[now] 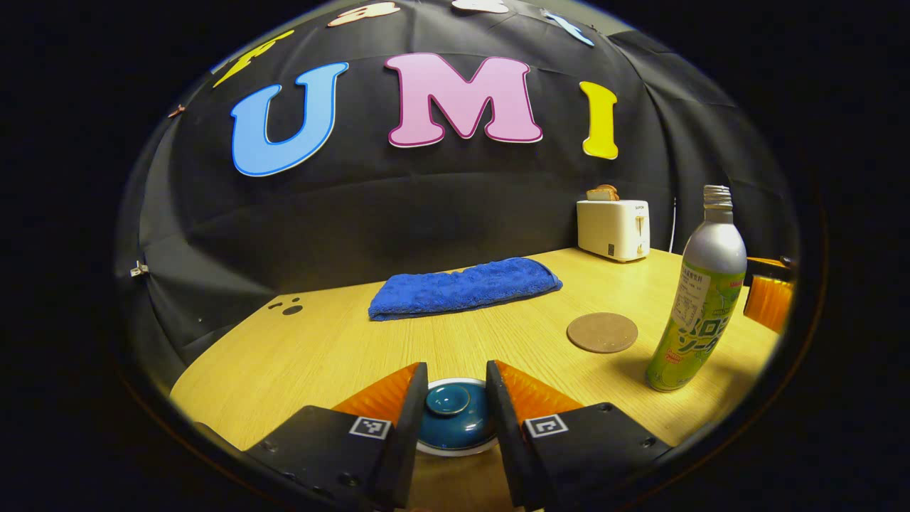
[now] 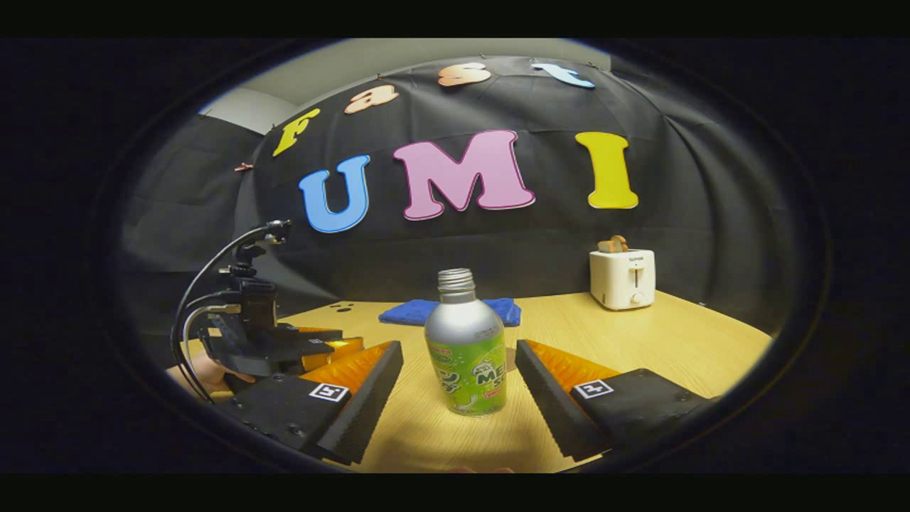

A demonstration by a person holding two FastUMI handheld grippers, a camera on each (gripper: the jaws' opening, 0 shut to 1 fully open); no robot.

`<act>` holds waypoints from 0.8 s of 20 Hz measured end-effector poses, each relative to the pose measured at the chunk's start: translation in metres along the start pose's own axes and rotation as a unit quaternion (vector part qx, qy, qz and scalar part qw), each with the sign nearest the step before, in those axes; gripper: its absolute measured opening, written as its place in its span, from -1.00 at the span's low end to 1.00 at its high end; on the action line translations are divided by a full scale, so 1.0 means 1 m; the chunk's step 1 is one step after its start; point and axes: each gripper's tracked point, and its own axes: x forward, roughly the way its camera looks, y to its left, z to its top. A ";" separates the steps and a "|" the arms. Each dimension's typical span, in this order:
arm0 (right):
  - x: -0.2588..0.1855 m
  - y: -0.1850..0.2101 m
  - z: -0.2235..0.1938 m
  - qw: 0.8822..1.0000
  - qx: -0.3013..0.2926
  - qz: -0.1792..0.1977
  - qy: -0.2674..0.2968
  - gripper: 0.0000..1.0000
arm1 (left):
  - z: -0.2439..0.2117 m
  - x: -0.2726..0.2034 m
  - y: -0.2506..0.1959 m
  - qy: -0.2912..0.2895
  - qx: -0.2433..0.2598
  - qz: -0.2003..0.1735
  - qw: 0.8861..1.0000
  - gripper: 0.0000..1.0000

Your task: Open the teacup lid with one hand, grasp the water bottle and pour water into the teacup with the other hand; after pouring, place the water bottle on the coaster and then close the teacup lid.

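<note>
Left gripper [image 1: 455,405] sits apart around the glazed lid [image 1: 455,416], bottom centre; take its slippery knob. Right gripper [image 2: 458,384] is apart, flanking the bottle [image 2: 466,355] mid-frame. Probably slick metal, so grab the waist.

Black tool [image 1: 451,427] bodies with screws, square coded markers, ribbed fingers, looping cables on left tool [image 2: 284,352]

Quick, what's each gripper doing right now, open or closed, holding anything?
Left gripper: open, fingers either side of the teacup lid, not gripping it.
Right gripper: open, fingers wide either side of the water bottle, holding nothing.
</note>
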 end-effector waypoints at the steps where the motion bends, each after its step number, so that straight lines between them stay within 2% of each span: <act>1: 0.001 -0.002 0.001 1.000 -0.003 -0.001 0.000 0.96 | -0.001 0.001 0.000 0.003 0.005 0.002 1.000 0.04; 3: 0.001 -0.003 0.003 1.000 -0.006 -0.001 -0.003 0.96 | 0.000 0.004 -0.001 0.006 0.009 0.006 1.000 -0.02; 6: 0.000 -0.004 0.004 1.000 -0.006 -0.004 -0.003 0.97 | -0.001 0.003 0.003 0.005 0.007 0.016 1.000 -0.24; 10: -0.002 -0.003 0.006 1.000 -0.011 -0.008 -0.003 0.97 | 0.005 -0.006 0.008 -0.018 -0.018 0.020 0.999 -0.47; 16: -0.002 0.006 0.016 1.000 -0.018 -0.008 -0.016 0.96 | 0.035 -0.043 0.030 -0.078 -0.037 0.041 0.995 -0.43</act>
